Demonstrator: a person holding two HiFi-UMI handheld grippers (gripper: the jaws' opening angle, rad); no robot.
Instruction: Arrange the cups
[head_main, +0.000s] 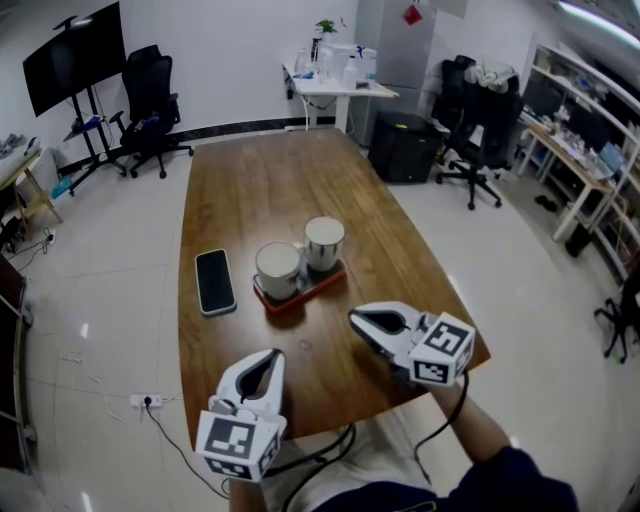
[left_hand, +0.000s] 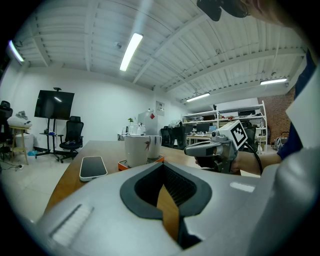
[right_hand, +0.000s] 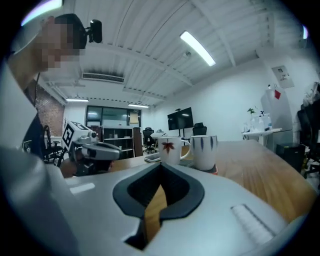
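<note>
Two white cups stand side by side on a small orange tray (head_main: 318, 286) in the middle of the wooden table. The nearer cup (head_main: 277, 268) bears a red leaf (right_hand: 171, 149); the farther cup (head_main: 324, 242) has dark stripes (right_hand: 204, 151). My left gripper (head_main: 270, 356) hovers at the table's near edge, shut and empty, aimed at the cups (left_hand: 137, 150). My right gripper (head_main: 356, 319) hangs to the right of the tray, shut with nothing in it. Each gripper shows in the other's view: the right gripper (left_hand: 212, 147) and the left gripper (right_hand: 92, 147).
A black phone (head_main: 214, 281) lies flat on the table left of the tray. The table (head_main: 260, 180) stretches away bare beyond the cups. Office chairs (head_main: 150, 100), a TV stand (head_main: 75, 60), a white desk (head_main: 335, 85) and a black cabinet (head_main: 404, 147) ring the room.
</note>
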